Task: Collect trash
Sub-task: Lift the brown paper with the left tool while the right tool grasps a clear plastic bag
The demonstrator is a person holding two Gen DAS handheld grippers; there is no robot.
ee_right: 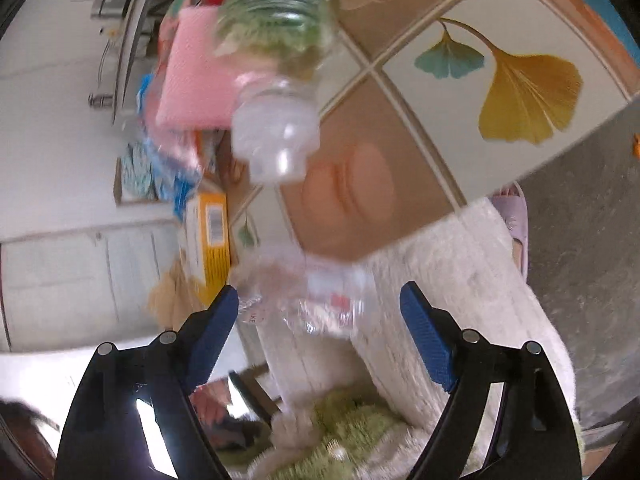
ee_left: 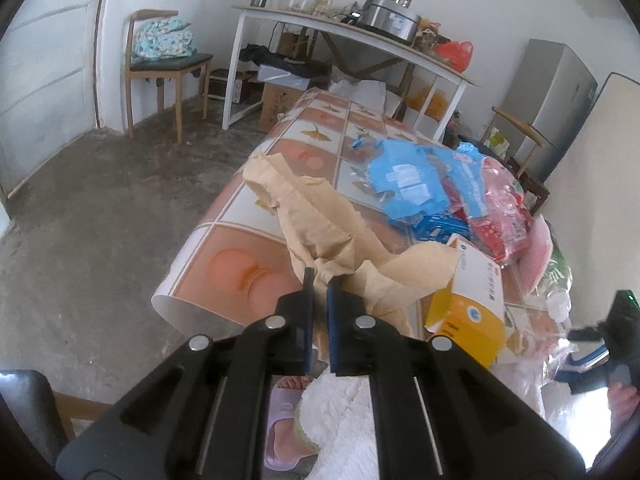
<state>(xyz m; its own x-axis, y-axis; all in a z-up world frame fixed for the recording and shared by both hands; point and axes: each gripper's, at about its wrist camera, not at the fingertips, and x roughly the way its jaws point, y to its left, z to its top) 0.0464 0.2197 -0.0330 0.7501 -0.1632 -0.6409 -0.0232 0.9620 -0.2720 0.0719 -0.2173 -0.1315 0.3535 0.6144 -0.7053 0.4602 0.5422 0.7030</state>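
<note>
Left hand-held gripper [ee_left: 319, 280] is clenched on one crumpled sheet of tan paper [ee_left: 320, 216], pads nearly together with a fold pinched between them; the sheet sits at the near left edge of the tabletop [ee_left: 240, 236] and drapes over toward the middle. Right hand-held gripper [ee_right: 320, 300] is released, jaws wide, with one crinkled clear plastic wrapper [ee_right: 304, 296] between the pads at the near tabletop edge; contact can't be judged through the blur. Just past the paper: one yellow-and-white carton [ee_left: 472, 304], end flap open, near the near right corner. One clear plastic bottle [ee_right: 280, 120] with a green label lies along the right edge. Further in, a pile of blue and red plastic packaging [ee_left: 448, 192] plus one pink pad [ee_right: 192, 76]. Far half of the tabletop is open. Bare concrete floor [ee_left: 100, 208] off the left edge.
</note>
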